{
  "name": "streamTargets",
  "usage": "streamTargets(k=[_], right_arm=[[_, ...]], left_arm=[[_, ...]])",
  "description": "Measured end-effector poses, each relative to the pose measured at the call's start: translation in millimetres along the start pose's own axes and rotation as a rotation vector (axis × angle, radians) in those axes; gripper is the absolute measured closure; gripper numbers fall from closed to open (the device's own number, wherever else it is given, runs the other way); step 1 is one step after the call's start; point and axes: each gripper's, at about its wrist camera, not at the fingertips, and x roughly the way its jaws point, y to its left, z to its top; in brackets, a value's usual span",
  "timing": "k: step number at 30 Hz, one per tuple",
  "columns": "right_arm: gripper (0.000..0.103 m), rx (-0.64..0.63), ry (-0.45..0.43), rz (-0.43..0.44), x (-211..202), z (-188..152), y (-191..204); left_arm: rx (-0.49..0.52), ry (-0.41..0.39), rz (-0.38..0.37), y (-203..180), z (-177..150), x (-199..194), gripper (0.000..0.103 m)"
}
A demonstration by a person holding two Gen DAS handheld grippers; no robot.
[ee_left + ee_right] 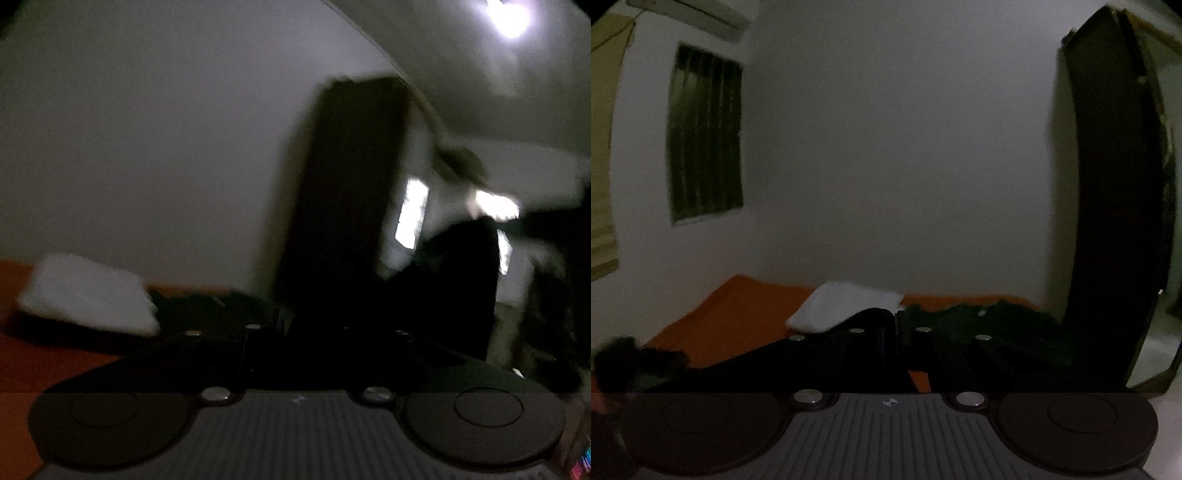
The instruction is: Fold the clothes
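The room is dim. In the right wrist view a dark green heap of clothes lies on the orange bed sheet, just beyond my right gripper. Its black fingers meet at the tips with nothing between them, so it is shut. Another dark clump lies at the bed's left front. The left wrist view is blurred. My left gripper is a black shape low in the middle, and its jaws cannot be made out. Dark clothing lies in front of it, beside a white pillow.
A white pillow rests on the bed against the pale wall. A dark door stands open at the right, and a curtained window is on the left wall. A blurred person in dark clothes stands by the door.
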Motion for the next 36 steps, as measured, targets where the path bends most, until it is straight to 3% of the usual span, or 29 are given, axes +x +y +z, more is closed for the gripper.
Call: streamTargets(k=[4, 11, 14, 18, 23, 27, 32, 36], right_arm=[[0.099, 0.000, -0.093, -0.022, 6, 14, 15], [0.099, -0.069, -0.364, -0.072, -27, 88, 56], [0.099, -0.111, -0.469, -0.091, -52, 123, 70], [0.099, -0.126, -0.566, -0.097, -85, 159, 75], [0.099, -0.160, -0.650, -0.110, -113, 178, 81], [0.099, -0.195, -0.672, -0.114, -112, 182, 81], [0.099, -0.195, -0.542, -0.079, -56, 175, 75], [0.099, -0.195, -0.339, -0.041, 39, 149, 68]], left_arm=[[0.085, -0.132, 0.131, -24, 71, -32, 0.086], [0.243, -0.355, 0.352, -67, 195, -87, 0.086], [0.376, -0.398, 0.383, -91, 245, -112, 0.086], [0.523, -0.410, 0.421, -121, 277, -140, 0.086], [0.615, -0.451, 0.447, -153, 283, -173, 0.086], [0.706, -0.454, 0.471, -161, 261, -159, 0.086], [0.647, -0.284, 0.484, -122, 235, -116, 0.084], [0.558, -0.071, 0.516, -62, 198, -48, 0.082]])
